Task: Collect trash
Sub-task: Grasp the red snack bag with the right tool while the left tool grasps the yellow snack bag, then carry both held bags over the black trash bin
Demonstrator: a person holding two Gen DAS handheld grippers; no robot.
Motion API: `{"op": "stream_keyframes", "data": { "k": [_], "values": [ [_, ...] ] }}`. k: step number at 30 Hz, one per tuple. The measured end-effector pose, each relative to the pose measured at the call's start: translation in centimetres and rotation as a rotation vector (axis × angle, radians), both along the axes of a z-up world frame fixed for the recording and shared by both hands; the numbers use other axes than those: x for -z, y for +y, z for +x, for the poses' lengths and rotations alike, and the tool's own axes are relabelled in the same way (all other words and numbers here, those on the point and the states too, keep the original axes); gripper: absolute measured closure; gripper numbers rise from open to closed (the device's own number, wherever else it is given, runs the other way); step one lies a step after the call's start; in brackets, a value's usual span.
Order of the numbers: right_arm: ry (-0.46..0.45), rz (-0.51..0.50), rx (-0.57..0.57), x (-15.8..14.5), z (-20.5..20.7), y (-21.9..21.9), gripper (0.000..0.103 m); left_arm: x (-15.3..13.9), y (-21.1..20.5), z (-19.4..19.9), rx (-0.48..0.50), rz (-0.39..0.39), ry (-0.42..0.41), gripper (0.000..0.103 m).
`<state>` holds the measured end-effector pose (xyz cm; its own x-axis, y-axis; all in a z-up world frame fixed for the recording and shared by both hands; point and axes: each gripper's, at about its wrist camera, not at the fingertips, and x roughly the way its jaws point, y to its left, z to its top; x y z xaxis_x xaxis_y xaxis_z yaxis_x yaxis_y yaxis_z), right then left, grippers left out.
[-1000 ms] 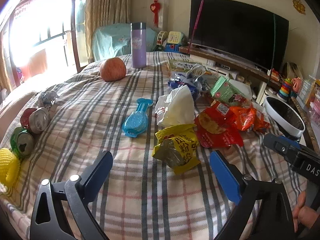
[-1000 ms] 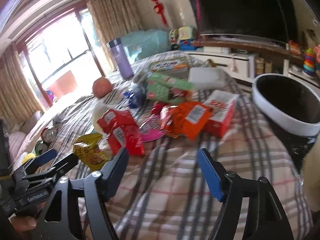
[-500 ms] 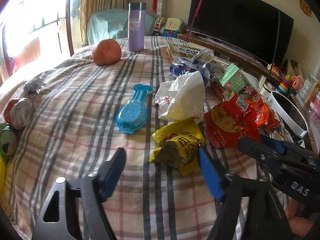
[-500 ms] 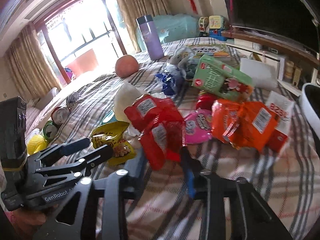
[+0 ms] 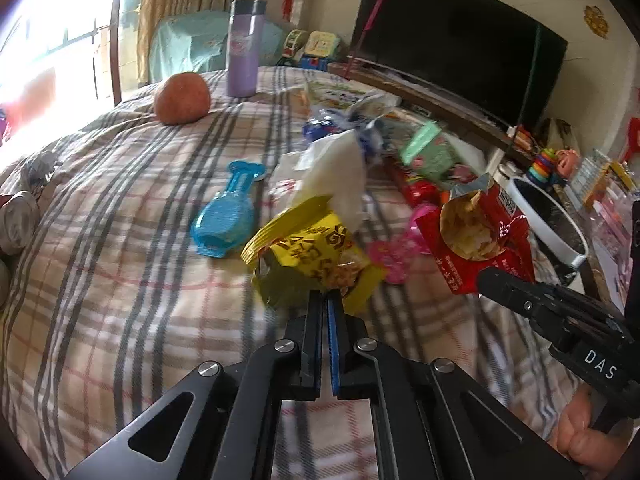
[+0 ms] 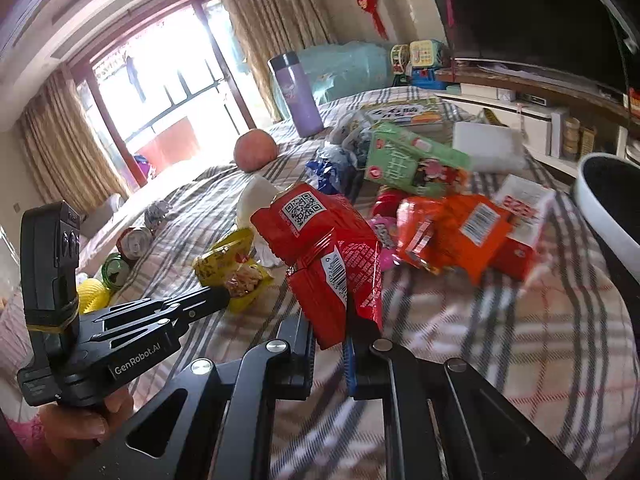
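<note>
Left gripper pinching crinkled yellow snack wrapper, right gripper clamped on glossy red snack bag, both raised just above plaid-covered table.

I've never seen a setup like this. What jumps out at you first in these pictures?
Two black hand-held tools, each pinching a snack bag: the left tool grips a yellow bag, and the right tool grips a red bag lifted above the plaid cloth. Behind them lies a bright jumble of wrappers, with a white-rimmed black bin at the right edge. Farther back, an orange fruit and a purple flask sit near the sunlit window.
</note>
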<state>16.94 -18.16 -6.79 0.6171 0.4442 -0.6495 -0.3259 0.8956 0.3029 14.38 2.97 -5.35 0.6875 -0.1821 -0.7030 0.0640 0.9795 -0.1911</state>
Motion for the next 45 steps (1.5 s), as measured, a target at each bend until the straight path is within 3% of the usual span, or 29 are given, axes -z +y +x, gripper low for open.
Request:
{"op": "stream_keyframes", "data": {
  "k": [15, 25, 45],
  "values": [
    [-0.036, 0.033, 0.108, -1.4, -2.9, -4.6, 0.092, -2.4, -2.7, -3.5, 0.097, 0.011, -0.074, 0.103],
    [-0.051, 0.037, 0.209, -1.9, -4.3, -8.7, 0.092, -4.0, -6.6, -3.8, 0.227, 0.011, -0.106, 0.103],
    [-0.028, 0.048, 0.437, -2.6, -3.7, -18.9, 0.092, -4.1, -15.9, 3.7, 0.444, 0.018, -0.107, 0.103]
  ]
}}
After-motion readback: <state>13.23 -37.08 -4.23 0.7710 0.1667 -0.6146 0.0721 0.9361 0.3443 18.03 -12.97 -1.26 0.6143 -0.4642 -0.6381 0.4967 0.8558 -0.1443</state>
